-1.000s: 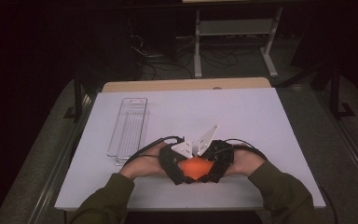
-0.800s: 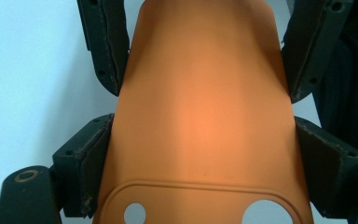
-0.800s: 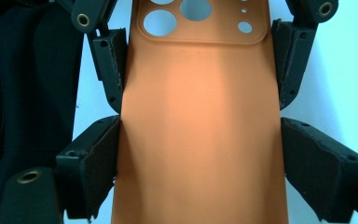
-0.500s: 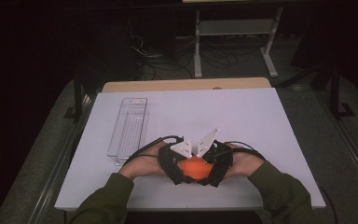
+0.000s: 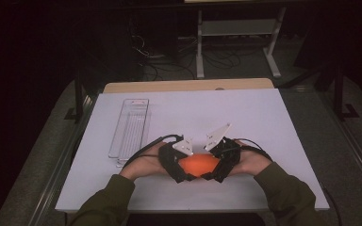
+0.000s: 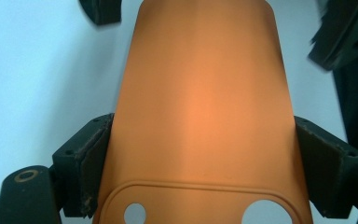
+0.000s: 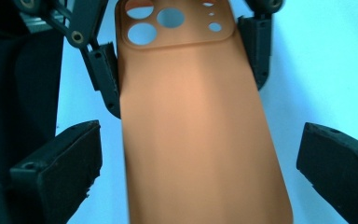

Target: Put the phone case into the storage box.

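Observation:
An orange phone case point(image 5: 199, 165) lies between both grippers near the table's front edge. Its back faces up, with the camera cut-outs toward my left hand. In the left gripper view the case point(image 6: 200, 102) sits between my left gripper point(image 6: 200, 154), whose pads press on its two long edges near the cut-outs. In the right gripper view my right gripper point(image 7: 200, 163) stands open, its jaws wide of the case point(image 7: 196, 116) on either side and touching nothing. The left gripper point(image 7: 182, 60) shows there at the far end, clamped on the case. From above, left gripper point(image 5: 178, 165) and right gripper point(image 5: 218, 165) face each other.
A clear plastic tray point(image 5: 131, 127) lies lengthwise at the left of the white table top point(image 5: 264, 117). A wooden strip point(image 5: 184, 85) runs along the table's far edge. Beyond it stand a metal shelf stand point(image 5: 235, 28) and floor cables in the dark.
Both hands stay in the same spot with the case between them. The grey plates on the two grippers have drawn slightly apart.

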`<state>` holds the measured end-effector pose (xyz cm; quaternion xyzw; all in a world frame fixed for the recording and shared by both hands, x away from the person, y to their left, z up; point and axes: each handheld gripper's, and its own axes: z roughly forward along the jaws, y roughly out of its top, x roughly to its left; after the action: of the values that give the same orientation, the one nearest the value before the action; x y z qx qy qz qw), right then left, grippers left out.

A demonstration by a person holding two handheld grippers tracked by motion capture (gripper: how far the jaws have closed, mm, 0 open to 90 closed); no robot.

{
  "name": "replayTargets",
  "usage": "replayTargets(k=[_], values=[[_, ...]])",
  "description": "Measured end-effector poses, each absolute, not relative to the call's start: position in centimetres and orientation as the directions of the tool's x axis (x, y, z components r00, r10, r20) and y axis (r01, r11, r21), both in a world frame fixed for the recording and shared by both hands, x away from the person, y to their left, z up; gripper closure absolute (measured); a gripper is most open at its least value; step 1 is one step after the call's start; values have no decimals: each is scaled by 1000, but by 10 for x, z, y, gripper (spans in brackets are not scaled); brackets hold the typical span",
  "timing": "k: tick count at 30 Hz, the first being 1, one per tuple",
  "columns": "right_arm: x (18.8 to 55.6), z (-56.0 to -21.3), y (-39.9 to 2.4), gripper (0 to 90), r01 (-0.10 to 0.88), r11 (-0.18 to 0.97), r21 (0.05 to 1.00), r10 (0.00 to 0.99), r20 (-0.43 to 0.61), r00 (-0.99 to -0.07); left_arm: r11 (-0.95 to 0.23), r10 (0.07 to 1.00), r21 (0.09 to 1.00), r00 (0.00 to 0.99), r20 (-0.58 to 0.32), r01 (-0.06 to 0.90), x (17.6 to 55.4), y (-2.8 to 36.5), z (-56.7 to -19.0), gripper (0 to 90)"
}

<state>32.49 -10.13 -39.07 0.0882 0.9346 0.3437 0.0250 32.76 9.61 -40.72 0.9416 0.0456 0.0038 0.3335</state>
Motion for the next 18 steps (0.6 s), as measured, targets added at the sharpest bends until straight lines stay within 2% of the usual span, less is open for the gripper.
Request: replayTargets(k=[7,11,18], values=[[328,-383,-120,0,223,686,693,294,16,-956,-754,167,640,985,-31,148,331,99,-407,145],[327,-378,-131,0,298,642,707,373,52,-926,-732,224,653,974,-37,193,332,100,-406,145],[322,-379,-148,0,402,553,730,507,88,-858,-715,299,663,954,1,223,332,99,-404,145]])
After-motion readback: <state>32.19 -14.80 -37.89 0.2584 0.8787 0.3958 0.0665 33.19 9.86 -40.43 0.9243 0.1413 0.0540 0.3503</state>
